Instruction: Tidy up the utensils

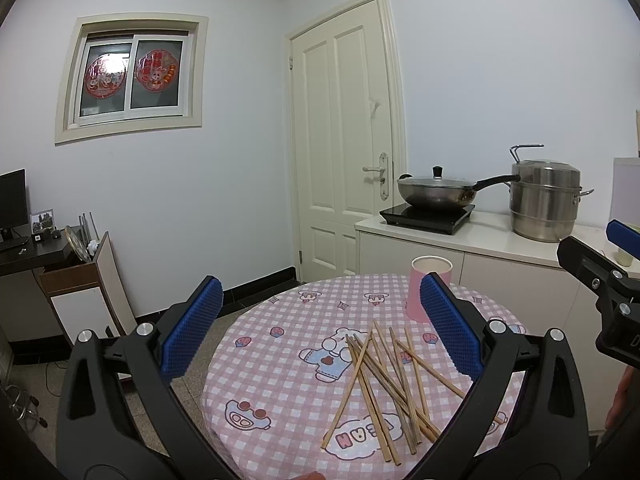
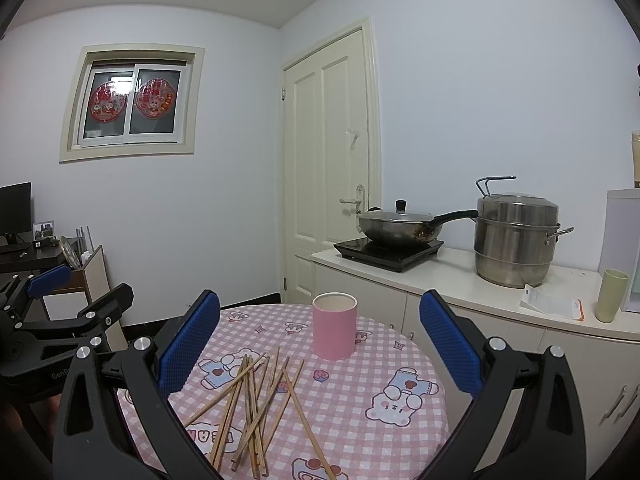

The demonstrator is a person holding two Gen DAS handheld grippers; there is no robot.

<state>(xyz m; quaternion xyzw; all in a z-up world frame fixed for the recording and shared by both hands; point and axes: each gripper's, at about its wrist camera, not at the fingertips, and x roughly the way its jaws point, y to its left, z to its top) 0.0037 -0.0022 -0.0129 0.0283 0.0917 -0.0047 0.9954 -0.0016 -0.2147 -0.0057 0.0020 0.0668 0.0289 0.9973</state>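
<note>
Several wooden chopsticks (image 1: pixel 380 384) lie in a loose crossed pile on the round table with the pink checked cloth (image 1: pixel 280 360); they also show in the right wrist view (image 2: pixel 256 400). An empty pink cylindrical cup (image 2: pixel 334 326) stands upright behind the pile, partly hidden by a finger in the left wrist view (image 1: pixel 418 292). My left gripper (image 1: pixel 320 320) is open and empty, held above the table's near side. My right gripper (image 2: pixel 320 340) is open and empty, held above the table in front of the cup.
A counter (image 2: pixel 460 280) behind the table holds an induction hob with a lidded wok (image 2: pixel 400 226), a steel steamer pot (image 2: pixel 516 240), a green cup (image 2: pixel 611 295) and a paper. A cream door (image 2: pixel 328 168) stands behind. A desk and cabinet (image 1: pixel 76 280) are at left.
</note>
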